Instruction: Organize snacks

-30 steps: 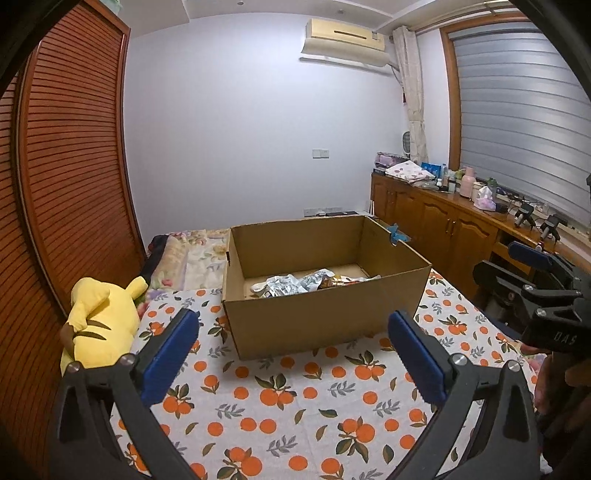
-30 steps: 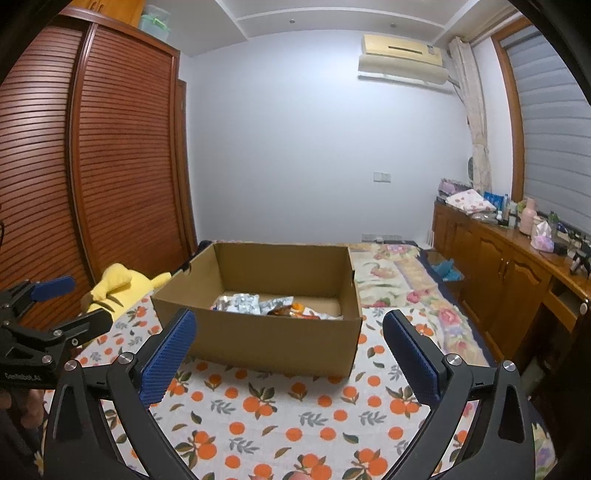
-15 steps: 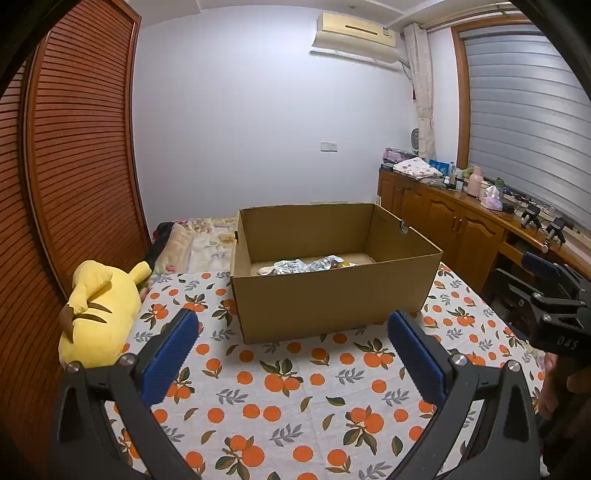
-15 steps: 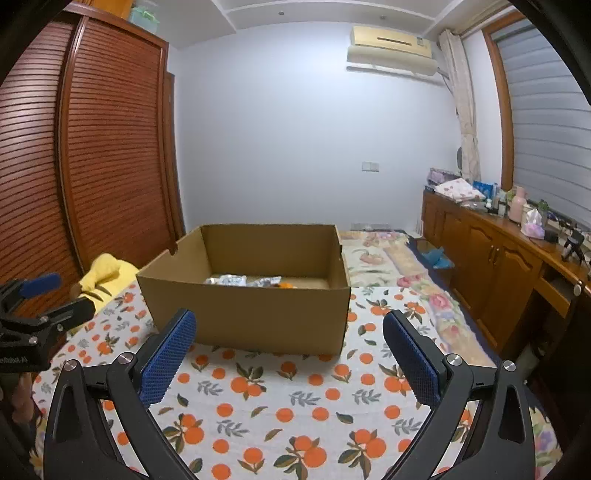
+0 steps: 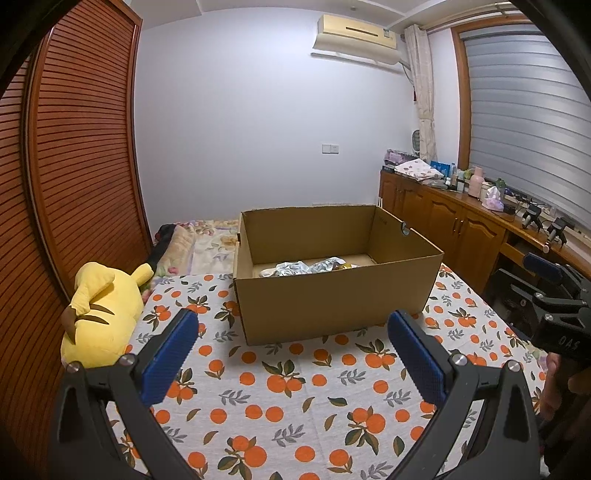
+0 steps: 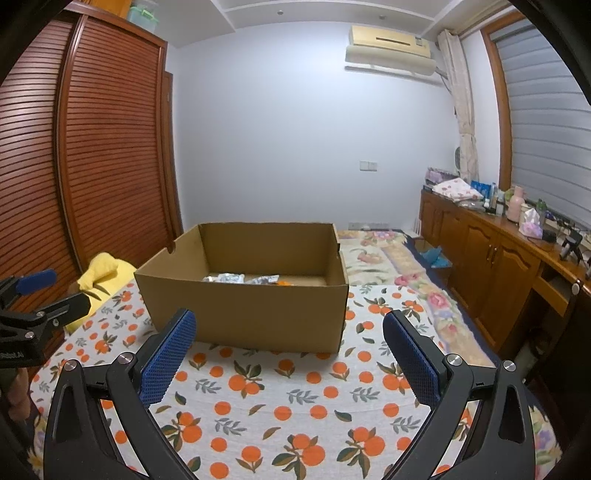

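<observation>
While both grippers hover apart above an orange-print sheet (image 5: 295, 387), an open cardboard box (image 5: 332, 302) stands on the bed ahead of them, with silver snack packets (image 5: 295, 266) lying on its floor toward the back wall and something orange (image 6: 284, 283) beside them. Seen along the left gripper (image 5: 293, 354), the blue-padded fingers (image 5: 170, 354) are spread wide with nothing between them; the right gripper (image 6: 288, 354) is likewise spread wide and empty, its fingers (image 6: 413, 360) framing the box's near wall. A yellow plush toy (image 5: 101, 310) lies on the bed to the left of the box, near a slatted wooden wardrobe (image 5: 74, 166). Along the right wall, a wooden cabinet (image 5: 461, 229) carries bottles and folded cloth beneath a shuttered window, and an air conditioner (image 5: 354, 35) is mounted high on the far wall.
</observation>
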